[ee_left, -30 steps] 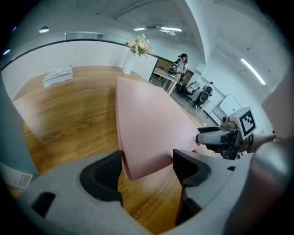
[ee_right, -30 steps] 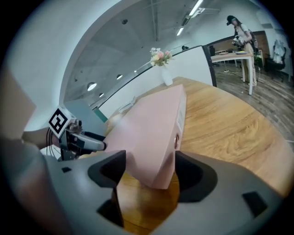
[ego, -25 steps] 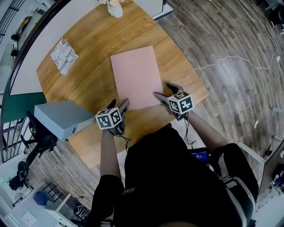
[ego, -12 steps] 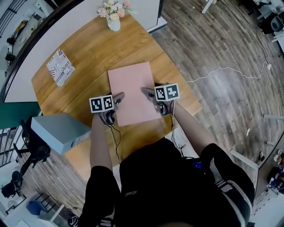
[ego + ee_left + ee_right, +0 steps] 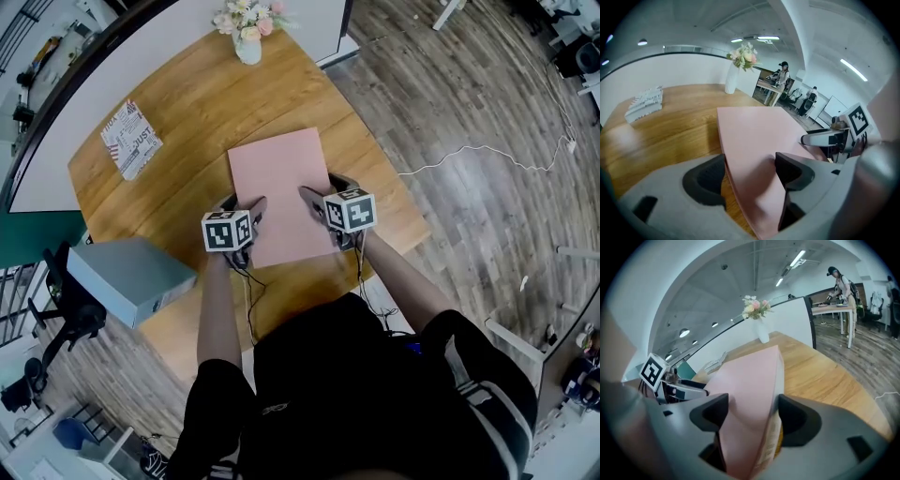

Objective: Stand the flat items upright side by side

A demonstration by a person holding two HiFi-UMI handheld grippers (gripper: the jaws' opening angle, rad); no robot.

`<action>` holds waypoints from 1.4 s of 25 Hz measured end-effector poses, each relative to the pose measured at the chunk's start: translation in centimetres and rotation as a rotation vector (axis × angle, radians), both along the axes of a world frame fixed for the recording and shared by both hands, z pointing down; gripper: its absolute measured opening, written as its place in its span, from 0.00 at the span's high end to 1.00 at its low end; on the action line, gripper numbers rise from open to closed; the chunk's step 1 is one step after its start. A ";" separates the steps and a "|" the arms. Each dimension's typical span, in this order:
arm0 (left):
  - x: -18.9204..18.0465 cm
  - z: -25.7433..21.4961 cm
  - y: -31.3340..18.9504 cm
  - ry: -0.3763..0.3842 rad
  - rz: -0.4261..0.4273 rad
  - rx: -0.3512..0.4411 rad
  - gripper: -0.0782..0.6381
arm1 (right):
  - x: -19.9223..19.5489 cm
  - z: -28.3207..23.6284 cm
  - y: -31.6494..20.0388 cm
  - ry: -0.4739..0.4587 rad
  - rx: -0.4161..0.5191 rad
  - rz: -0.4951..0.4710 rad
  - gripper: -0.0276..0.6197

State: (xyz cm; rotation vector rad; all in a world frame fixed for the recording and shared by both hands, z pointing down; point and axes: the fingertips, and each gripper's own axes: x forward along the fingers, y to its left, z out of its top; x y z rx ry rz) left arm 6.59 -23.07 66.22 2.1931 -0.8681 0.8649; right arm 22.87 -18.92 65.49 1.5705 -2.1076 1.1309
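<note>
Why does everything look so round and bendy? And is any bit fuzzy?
Head view: a wide lens bows the table edges and floor planks, yet all is sharp and evenly lit. Left gripper view: dark round corners, curved ceiling lights, and a soft shadow on the pink book. Right gripper view: the pink book is fuzzy close to the lens, while the vase is crisp.

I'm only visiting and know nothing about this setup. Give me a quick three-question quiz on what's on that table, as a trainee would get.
1. True or false: the pink book stands upright on the wooden table.
2. Where is the flower vase? A) table's far end B) on the floor C) on the pink book
3. What colour is the box at the table's near left edge?
Key: 1 false, it lies flat; 2 A; 3 grey.
</note>
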 end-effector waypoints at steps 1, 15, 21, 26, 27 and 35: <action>0.0 -0.5 -0.1 -0.005 0.001 0.032 0.41 | 0.0 -0.5 -0.1 0.013 0.026 0.000 0.44; -0.5 -8.0 -0.2 0.010 -0.064 0.358 0.42 | -0.5 -8.0 -0.6 0.148 0.365 -0.041 0.44; 0.1 -10.4 0.8 -0.021 -0.057 0.526 0.42 | 0.1 -9.9 0.5 0.198 0.468 -0.030 0.44; 0.5 -12.5 1.6 -0.033 -0.047 0.677 0.42 | 0.3 -11.6 1.5 0.257 0.572 -0.010 0.44; 0.6 -12.7 1.7 -0.037 -0.046 0.695 0.42 | 0.3 -11.7 1.5 0.268 0.583 -0.009 0.44; 0.1 -13.5 2.8 -0.066 -0.071 0.782 0.42 | -0.3 -12.7 2.7 0.323 0.653 0.013 0.45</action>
